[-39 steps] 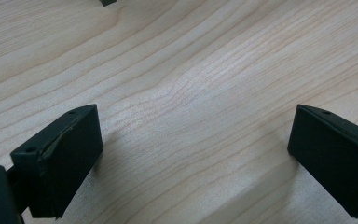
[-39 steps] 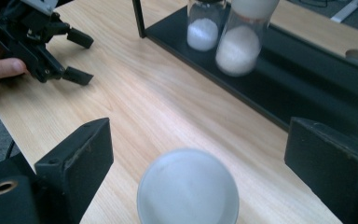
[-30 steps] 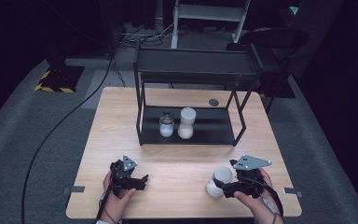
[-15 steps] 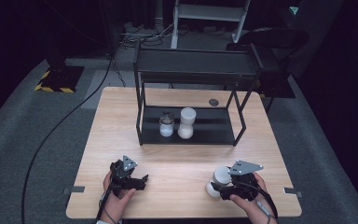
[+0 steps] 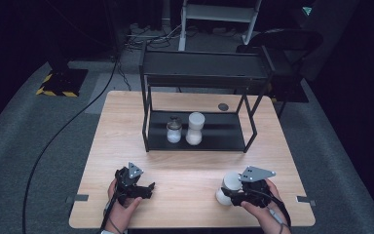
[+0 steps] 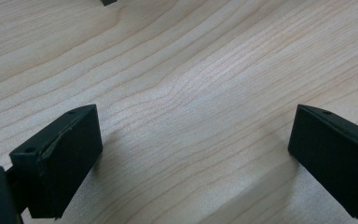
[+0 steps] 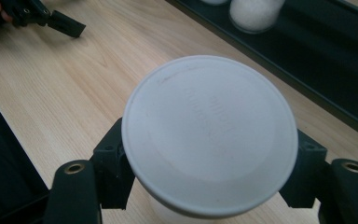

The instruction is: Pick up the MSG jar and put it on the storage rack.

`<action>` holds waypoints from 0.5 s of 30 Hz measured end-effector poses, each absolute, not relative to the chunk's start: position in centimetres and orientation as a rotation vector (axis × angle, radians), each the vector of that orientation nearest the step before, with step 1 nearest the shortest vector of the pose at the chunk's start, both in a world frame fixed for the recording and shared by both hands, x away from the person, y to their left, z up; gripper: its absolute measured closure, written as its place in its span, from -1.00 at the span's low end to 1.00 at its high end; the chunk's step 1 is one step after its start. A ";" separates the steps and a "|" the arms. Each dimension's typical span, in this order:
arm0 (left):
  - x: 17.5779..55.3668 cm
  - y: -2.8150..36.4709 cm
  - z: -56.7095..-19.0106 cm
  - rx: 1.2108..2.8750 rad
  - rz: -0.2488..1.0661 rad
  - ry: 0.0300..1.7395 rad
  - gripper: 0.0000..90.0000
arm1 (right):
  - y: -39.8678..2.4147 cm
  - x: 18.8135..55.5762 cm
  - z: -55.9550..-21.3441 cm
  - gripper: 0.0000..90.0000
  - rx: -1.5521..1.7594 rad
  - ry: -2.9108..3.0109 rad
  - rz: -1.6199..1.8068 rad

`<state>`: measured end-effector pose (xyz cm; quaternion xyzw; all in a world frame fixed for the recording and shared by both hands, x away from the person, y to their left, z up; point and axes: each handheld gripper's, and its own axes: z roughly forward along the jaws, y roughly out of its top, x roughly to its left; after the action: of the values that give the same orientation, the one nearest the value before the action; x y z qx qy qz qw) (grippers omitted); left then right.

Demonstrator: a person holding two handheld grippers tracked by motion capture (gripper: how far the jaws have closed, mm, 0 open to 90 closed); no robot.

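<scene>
The tabletop point(image 6: 205, 84) is seen as pale, matt, grained wood. The white jar lid point(image 7: 209, 135) looks like smooth matt plastic, the rack point(image 5: 199, 73) perhaps black painted metal.

- In the right gripper view, the white lid point(image 7: 209, 133) hides the jar's body from us; its embossed lettering is too faint to read.
- The top edge cuts off the jars point(image 7: 254, 11) on the shelf point(image 7: 326, 60).
- In the high view, we cannot tell those jars' contents.
</scene>
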<state>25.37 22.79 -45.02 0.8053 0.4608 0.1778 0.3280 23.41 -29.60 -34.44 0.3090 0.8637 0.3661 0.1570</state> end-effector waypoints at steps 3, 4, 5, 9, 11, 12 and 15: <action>25.4 22.8 -45.0 2.108 0.465 1.207 -0.94 | -29.7 23.5 -33.8 -0.26 0.879 2.462 1.052; 25.4 22.8 -45.0 2.108 0.466 1.206 -0.94 | -29.7 23.5 -33.6 -0.26 0.874 2.458 1.053; 25.4 22.8 -45.0 2.108 0.465 1.206 -0.94 | -29.7 23.6 -33.4 -0.26 0.874 2.456 1.054; 25.4 22.8 -45.0 2.108 0.465 1.207 -0.94 | -29.7 23.8 -32.6 -0.26 0.869 2.445 1.055; 25.4 22.8 -45.0 2.108 0.465 1.206 -0.94 | -29.7 23.9 -32.2 -0.26 0.865 2.441 1.058; 25.4 22.8 -45.0 2.108 0.465 1.207 -0.94 | -29.7 24.0 -32.1 -0.26 0.862 2.439 1.059; 25.4 22.8 -45.0 2.108 0.465 1.207 -0.94 | -29.7 24.2 -31.5 -0.26 0.858 2.434 1.064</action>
<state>25.37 22.79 -45.02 0.8053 0.4608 0.1777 0.3279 24.24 -29.74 -31.47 0.3027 0.8586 0.3753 0.1743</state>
